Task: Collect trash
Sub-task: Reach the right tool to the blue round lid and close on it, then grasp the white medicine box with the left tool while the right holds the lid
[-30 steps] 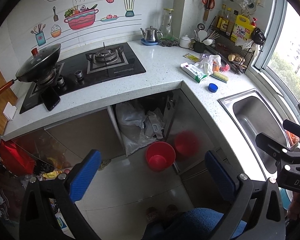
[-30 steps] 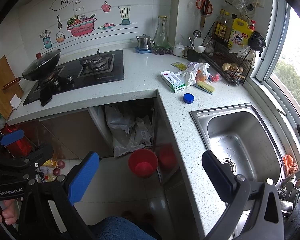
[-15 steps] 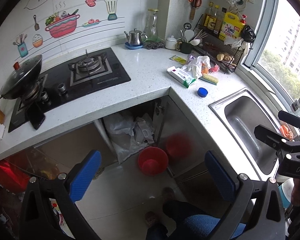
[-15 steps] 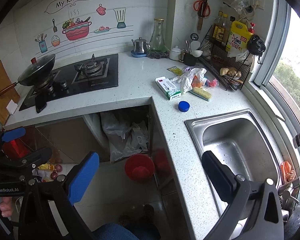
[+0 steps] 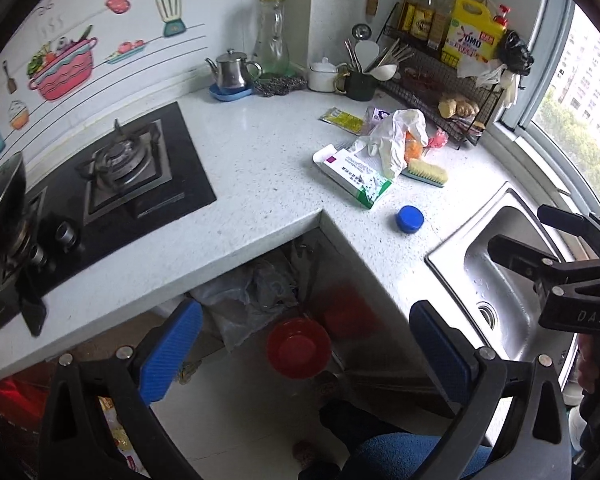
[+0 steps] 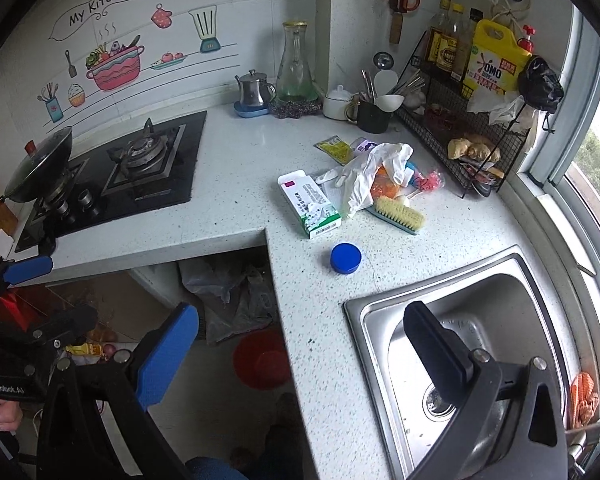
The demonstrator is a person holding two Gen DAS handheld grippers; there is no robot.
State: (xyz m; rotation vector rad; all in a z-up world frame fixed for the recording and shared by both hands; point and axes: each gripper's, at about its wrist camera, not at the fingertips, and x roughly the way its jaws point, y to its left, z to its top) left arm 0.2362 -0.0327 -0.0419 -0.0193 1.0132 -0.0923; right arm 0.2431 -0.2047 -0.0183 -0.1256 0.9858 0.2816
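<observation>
Your left hand-held gripper (image 5: 306,344) hangs wide apart and empty over the gap below the worktop (image 5: 260,168), and your right hand-held gripper (image 6: 300,350) is just as wide and just as empty, one blue pad over the floor and the other over the steel sink (image 6: 480,320). Neither touches anything.

Nothing looks collected yet, as far as these views show. The trash lies in a loose cluster on the worktop between the sink and the wire rack (image 6: 472,140): a white and green carton (image 6: 309,204) flat on its side, a crumpled white plastic bag (image 6: 366,176) with orange scraps under it, a yellow sachet (image 6: 334,148) beyond that, and a pink wrapper (image 6: 430,180) near the rack's foot. A blue cap (image 6: 345,257) sits alone, nearer to you, just beside the sink's corner. A scrub brush (image 6: 400,212) rests against the bag; you may judge it a tool to leave, not rubbish.

Below the worktop's inner corner a red bin (image 5: 298,346) stands on the floor, open-topped, with grey bags (image 5: 252,296) piled behind it. It looks the likely place for the rubbish, though you cannot confirm that from here.

All the picking is left: every piece is still on the worktop, well apart from both grippers, with the blue cap the closest to your right one.
</observation>
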